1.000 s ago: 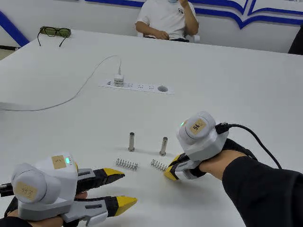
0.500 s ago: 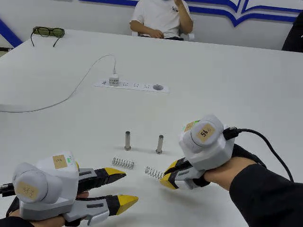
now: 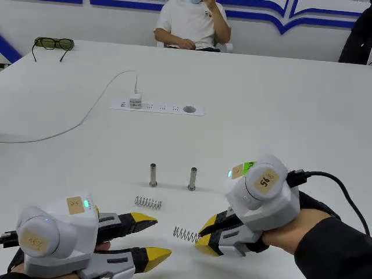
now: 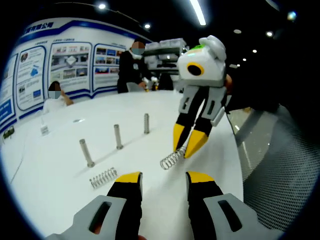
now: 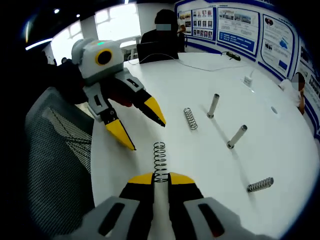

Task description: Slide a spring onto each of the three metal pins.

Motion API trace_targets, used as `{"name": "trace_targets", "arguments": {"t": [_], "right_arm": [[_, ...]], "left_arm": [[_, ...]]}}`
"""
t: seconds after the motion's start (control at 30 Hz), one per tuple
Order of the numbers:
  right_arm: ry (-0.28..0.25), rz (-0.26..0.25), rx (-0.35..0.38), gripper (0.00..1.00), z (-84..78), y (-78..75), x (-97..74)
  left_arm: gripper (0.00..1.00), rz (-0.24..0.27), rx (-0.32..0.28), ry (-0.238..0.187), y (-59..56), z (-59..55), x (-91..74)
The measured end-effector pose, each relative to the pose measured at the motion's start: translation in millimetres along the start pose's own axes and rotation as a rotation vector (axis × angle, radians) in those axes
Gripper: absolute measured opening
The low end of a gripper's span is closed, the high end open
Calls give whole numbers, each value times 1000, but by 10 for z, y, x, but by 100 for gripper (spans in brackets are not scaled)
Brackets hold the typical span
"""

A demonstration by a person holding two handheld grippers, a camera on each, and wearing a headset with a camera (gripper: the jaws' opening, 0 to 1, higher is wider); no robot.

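- Pins (image 4: 86, 152) (image 4: 117, 136) (image 4: 146, 123) all stand upright and bare, so by my reckoning no spring has gone on and all three slides are left to do.
- Left claw (image 3: 158, 236) gapes wide with nothing in it, its tips aimed across at the right claw.
- Loose spring (image 3: 147, 203) lies flat on the surface (image 3: 279, 116) just ahead of the left claw, between it and the pins.
- Right claw (image 3: 202, 235) is closed on one end of the held spring (image 3: 185, 234), which sticks out from its tips towards the left claw, near it but apart.
- Third spring (image 5: 260, 184) lies flat off to the right of the right claw, past the pins.
- Well beyond both claws are glasses (image 3: 52, 43), a cable (image 3: 87, 116), a power strip (image 3: 157, 107) and a seated person (image 3: 189, 20), none of them in the way.
- Between the right claw and the pins the surface looks open. Only the loose spring lies close by.
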State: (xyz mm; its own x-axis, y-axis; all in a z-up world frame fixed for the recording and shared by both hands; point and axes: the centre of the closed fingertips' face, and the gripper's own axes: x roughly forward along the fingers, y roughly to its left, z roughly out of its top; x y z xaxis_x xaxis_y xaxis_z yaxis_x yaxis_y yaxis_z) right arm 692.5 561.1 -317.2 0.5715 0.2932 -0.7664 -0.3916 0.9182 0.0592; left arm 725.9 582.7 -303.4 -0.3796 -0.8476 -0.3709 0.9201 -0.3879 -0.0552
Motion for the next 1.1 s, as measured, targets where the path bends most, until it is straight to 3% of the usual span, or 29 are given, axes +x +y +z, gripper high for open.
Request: {"name": "trace_targets", "arguments": {"t": [0.4,0.63,1.1], "right_arm": [[26,65,-120,11,-47,184,-35],[20,109,-161,11,-33,289,-32],[26,133,-240,11,-34,349,-42]], "left_arm": [[23,-99,19,17,-217,-27,57],[21,-141,23,33,-314,-58,74],[14,-181,43,43,-410,-77,85]]}}
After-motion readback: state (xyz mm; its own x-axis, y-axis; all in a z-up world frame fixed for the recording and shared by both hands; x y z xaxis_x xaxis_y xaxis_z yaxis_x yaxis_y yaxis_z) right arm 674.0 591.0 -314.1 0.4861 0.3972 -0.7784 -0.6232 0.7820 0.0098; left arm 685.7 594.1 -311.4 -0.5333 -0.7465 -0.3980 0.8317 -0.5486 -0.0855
